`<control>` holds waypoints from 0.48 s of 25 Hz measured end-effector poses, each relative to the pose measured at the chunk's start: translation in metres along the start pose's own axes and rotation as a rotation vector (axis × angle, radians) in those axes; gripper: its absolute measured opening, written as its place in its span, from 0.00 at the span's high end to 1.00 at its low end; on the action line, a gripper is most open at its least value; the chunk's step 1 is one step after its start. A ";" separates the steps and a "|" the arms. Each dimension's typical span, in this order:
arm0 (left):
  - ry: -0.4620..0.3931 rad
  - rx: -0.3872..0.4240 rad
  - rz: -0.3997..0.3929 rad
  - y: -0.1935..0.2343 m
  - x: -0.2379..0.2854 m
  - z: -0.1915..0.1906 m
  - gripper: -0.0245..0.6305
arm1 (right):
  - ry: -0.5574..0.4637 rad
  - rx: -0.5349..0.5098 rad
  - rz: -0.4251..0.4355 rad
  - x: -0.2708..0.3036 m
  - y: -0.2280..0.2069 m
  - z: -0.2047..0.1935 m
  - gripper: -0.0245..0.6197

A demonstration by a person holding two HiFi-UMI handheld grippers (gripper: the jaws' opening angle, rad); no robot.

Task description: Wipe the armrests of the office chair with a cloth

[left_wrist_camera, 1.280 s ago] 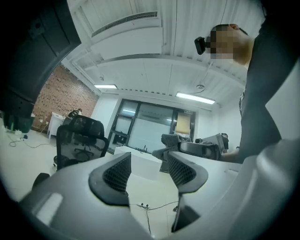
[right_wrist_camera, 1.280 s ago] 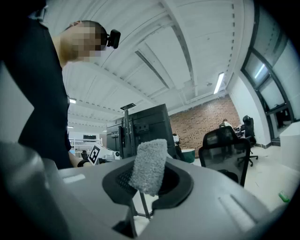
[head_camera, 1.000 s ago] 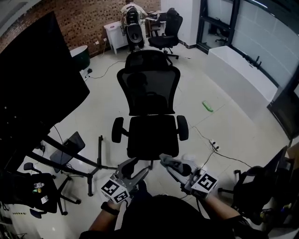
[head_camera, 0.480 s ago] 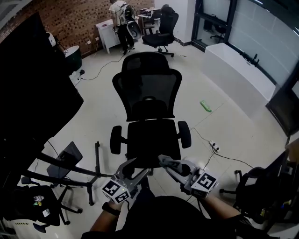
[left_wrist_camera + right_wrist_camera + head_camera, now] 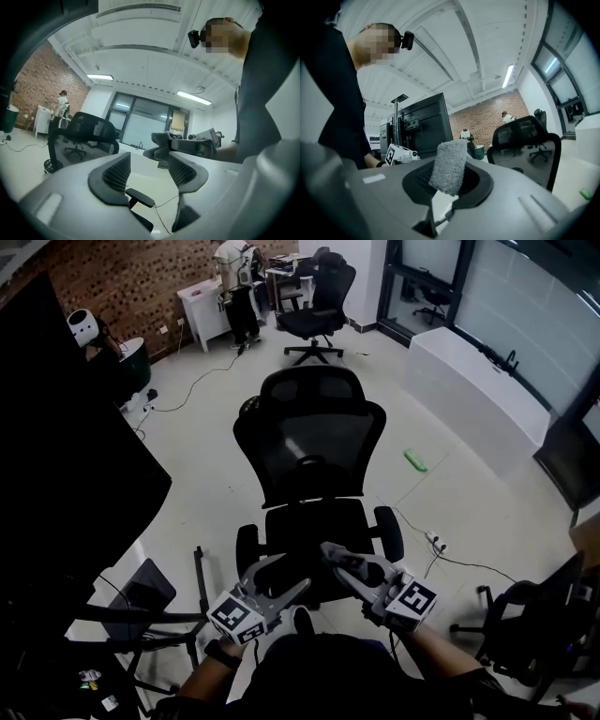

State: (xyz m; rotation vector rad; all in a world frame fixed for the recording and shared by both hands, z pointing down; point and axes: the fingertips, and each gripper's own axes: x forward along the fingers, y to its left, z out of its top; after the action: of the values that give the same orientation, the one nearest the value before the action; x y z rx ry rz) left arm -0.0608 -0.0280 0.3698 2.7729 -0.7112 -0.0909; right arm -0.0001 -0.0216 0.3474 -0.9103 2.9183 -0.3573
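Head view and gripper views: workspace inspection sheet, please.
Surface: pale tiled floor, no table.
Job's things: office chair facing the person; armrests with no gripper on them; cloth off the chair.
Clutter: green object on floor.
Grippers: left gripper open, empty; right gripper shut on cloth.
Cables: cable across floor at back; power strip beside chair.
Surroundings: brick wall, second chair, person far back.

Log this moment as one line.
left gripper: open, empty | right gripper: shut on cloth | office chair: ahead, armrests not contacted

Brick wall, pale floor, lg windows
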 end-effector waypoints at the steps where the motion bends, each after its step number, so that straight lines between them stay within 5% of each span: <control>1: 0.002 0.003 -0.004 0.009 -0.001 0.002 0.55 | 0.002 0.005 -0.010 0.009 -0.004 0.000 0.90; 12: 0.027 -0.021 -0.020 0.053 0.008 0.001 0.52 | 0.028 0.030 -0.047 0.043 -0.036 -0.003 0.90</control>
State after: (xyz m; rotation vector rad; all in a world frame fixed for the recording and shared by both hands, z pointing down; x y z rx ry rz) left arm -0.0787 -0.0769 0.3835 2.7556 -0.6725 -0.0639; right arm -0.0157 -0.0740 0.3597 -0.9789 2.9120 -0.4192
